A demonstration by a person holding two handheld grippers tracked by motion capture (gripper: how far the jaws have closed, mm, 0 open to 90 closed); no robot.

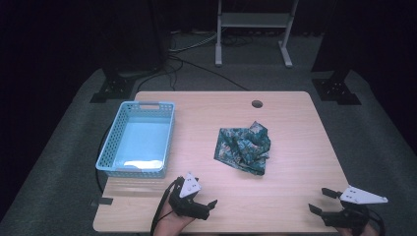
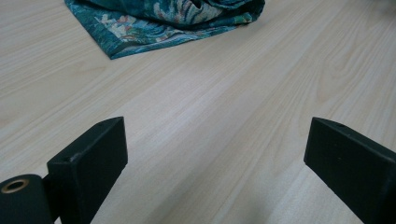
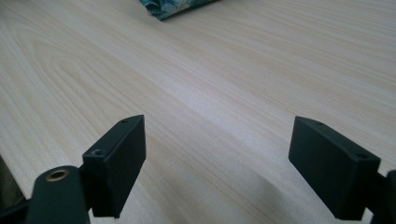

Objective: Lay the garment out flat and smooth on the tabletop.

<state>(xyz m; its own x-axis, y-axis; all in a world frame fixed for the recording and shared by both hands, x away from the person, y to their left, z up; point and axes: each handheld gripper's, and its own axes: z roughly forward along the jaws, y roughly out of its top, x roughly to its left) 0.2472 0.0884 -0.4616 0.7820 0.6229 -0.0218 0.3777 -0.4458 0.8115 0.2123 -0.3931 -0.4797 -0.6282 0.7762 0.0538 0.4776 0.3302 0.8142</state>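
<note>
Crumpled floral cloth (image 1: 243, 148) mid-desk (image 1: 295, 196), blue basket (image 1: 137, 138) alongside, likely its destination; left gripper (image 1: 209, 205), right gripper (image 1: 318, 200) both spread, poised near edge.

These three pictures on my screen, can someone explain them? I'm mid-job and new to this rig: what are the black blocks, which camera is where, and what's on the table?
The wide picture comes from a camera above the table. A person's hands enter at its bottom edge, each holding a two-jaw tool: the left gripper and the right gripper. The other two pictures come from cameras riding on those tools; the black blocks are each tool's own jaws, the left gripper and the right gripper seen from behind. Both stand wide open over bare wood and hold nothing. On the table lie a crumpled green patterned cloth in the middle and an empty light blue basket at the left.
</note>
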